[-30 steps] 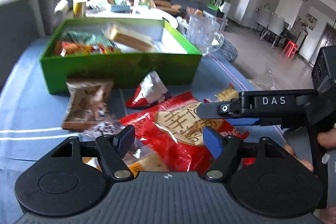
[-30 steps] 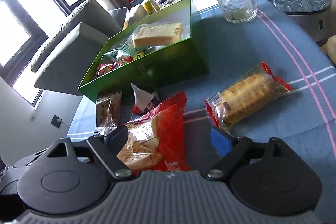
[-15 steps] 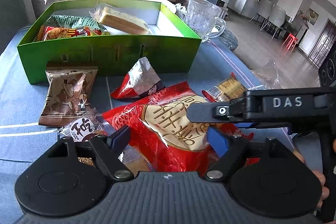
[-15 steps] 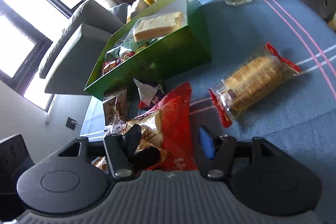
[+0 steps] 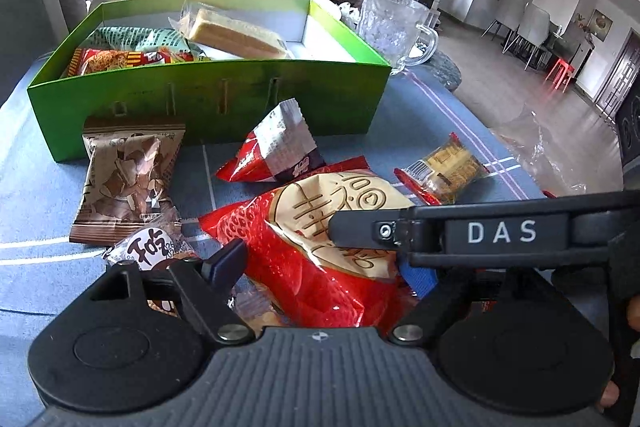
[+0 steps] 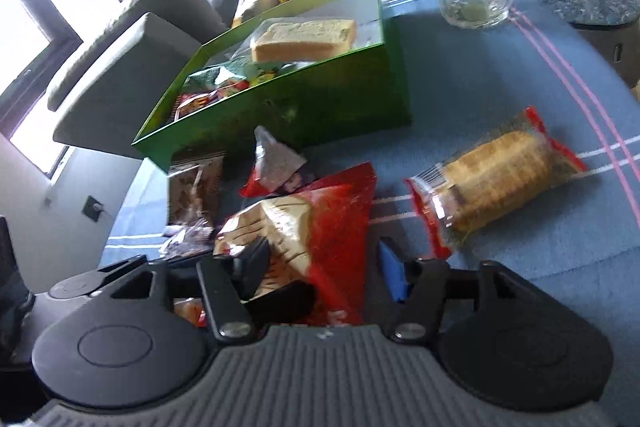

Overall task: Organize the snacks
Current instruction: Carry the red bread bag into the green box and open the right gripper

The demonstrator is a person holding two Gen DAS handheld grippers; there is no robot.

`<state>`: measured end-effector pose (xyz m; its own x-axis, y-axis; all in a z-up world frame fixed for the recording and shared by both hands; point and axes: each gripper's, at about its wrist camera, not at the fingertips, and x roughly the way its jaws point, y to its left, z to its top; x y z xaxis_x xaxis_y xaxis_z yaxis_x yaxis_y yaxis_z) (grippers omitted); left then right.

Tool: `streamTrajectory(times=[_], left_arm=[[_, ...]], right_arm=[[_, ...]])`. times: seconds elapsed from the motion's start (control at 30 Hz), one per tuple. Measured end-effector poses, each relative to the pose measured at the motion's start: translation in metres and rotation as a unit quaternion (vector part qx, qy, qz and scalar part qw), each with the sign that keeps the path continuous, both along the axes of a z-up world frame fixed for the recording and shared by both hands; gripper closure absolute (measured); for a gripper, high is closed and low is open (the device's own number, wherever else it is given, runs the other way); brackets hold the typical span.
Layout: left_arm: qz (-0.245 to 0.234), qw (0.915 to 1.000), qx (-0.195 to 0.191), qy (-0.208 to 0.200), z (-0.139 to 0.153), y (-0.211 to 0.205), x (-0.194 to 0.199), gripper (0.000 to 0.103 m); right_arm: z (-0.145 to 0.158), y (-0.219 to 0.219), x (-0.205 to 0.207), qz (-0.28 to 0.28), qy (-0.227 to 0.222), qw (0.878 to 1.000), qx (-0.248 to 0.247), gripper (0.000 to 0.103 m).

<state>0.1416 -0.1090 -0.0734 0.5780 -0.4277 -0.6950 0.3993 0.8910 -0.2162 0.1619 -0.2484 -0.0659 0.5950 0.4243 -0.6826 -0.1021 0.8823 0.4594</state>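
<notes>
Just in front of the green box [image 5: 208,95], a large red snack bag [image 5: 320,247] lies on the blue tablecloth [image 6: 480,99]. The right gripper [image 6: 320,267] has just been closing and now pinches the bag's near end. The left gripper [image 5: 320,267] straddles the same bag, its jaws wide and not pressing. A sound lift probably keeps the crinkly film taut, clears the box's near wall, then sets the bag beside the wrapped cake [image 5: 236,37] inside.
</notes>
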Motion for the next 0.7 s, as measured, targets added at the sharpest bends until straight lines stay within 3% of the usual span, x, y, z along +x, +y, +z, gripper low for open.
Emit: streamTrajectory(times=[0.13,0.5,0.7], left_arm=[[-0.016,0.9997,0.005,-0.020,0.006,-0.003,-0.010,0.033],[-0.025,0.9982,-0.015,-0.053,0.035,-0.004,-0.032,0.036],[-0.032,0.9946,-0.006,-0.099,0.057,-0.006,-0.042,0.037]], right_arm=[[0.003,0.000,-0.005,0.008,-0.008,1.000,0.007,0.044],[0.026,0.000,-0.021,0.014,-0.046,0.999,0.026,0.044],[0.042,0.001,-0.029,0.019,-0.076,0.996,0.038,0.044]])
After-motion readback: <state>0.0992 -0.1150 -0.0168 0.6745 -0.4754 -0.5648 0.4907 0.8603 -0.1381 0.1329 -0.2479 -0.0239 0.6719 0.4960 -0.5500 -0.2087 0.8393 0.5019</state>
